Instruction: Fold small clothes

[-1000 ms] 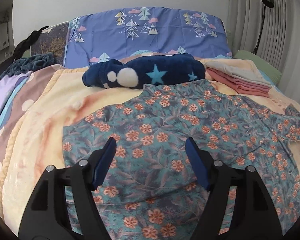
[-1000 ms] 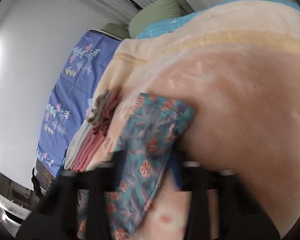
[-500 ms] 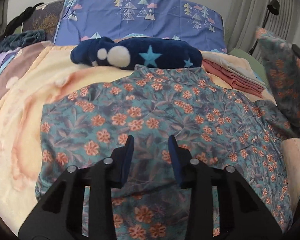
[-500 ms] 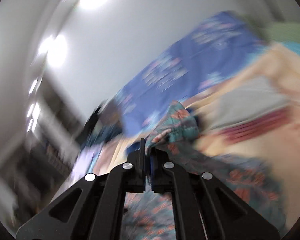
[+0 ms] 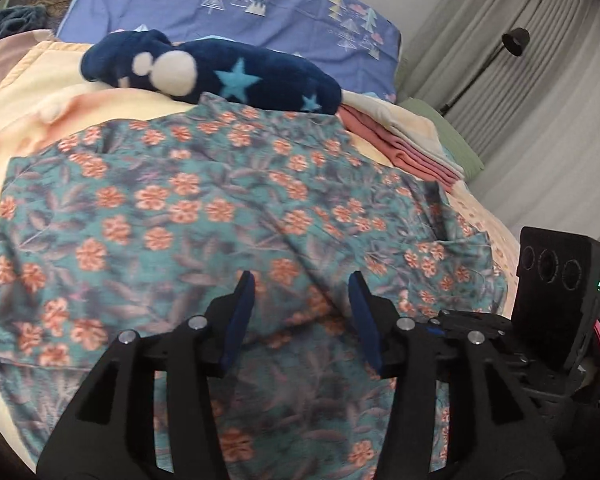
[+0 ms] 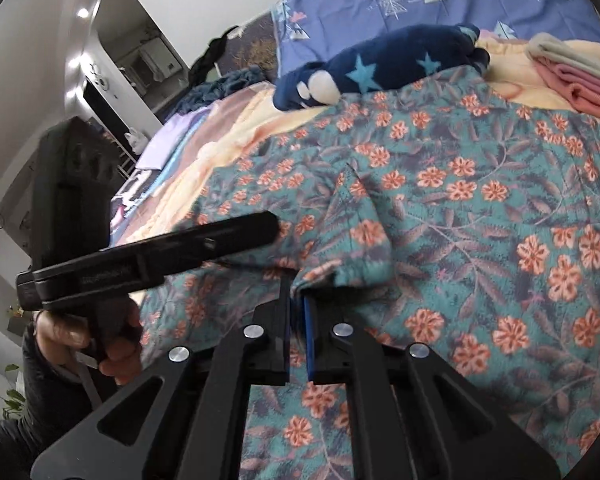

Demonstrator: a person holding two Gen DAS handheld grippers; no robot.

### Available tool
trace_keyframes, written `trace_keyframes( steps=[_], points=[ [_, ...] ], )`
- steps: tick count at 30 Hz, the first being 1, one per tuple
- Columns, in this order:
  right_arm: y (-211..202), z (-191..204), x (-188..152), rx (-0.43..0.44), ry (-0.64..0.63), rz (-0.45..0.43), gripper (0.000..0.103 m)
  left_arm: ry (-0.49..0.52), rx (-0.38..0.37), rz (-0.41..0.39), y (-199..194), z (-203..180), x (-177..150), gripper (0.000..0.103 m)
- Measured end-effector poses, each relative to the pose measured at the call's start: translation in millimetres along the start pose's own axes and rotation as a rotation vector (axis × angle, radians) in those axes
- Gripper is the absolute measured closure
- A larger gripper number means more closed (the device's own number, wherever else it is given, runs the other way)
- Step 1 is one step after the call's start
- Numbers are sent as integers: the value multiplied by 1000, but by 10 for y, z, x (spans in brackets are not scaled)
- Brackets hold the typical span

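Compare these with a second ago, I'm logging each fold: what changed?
The right gripper carried the sleeve from the bed's edge across onto the shirt; its jaws have just begun opening, the cuff still between them. The left gripper, over the shirt's middle, narrowed its jaws, then reopened them, holding nothing. The plush, folded pile and pillow stayed put.

You see a teal shirt (image 5: 204, 216) with orange flowers, a navy plush (image 5: 220, 74) with light-blue stars, a peach blanket (image 5: 28, 120), and a purple pillowcase (image 5: 236, 4) printed with trees.
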State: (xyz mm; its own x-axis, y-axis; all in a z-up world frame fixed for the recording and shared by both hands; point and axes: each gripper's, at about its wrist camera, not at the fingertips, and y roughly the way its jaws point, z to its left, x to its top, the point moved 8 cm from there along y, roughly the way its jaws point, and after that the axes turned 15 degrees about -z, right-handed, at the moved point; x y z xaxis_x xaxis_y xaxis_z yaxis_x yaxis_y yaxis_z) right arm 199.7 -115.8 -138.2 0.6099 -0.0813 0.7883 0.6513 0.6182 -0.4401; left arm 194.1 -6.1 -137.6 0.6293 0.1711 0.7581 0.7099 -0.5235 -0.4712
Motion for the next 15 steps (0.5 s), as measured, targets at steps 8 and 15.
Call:
trace_keyframes(
  steps=[8, 15],
  points=[
    [91, 211, -190, 53, -80, 57, 91, -17, -8, 23, 48, -44, -16, 34],
    [49, 211, -221, 46, -74, 62, 91, -22, 42, 78, 273, 56, -101, 95]
  ],
)
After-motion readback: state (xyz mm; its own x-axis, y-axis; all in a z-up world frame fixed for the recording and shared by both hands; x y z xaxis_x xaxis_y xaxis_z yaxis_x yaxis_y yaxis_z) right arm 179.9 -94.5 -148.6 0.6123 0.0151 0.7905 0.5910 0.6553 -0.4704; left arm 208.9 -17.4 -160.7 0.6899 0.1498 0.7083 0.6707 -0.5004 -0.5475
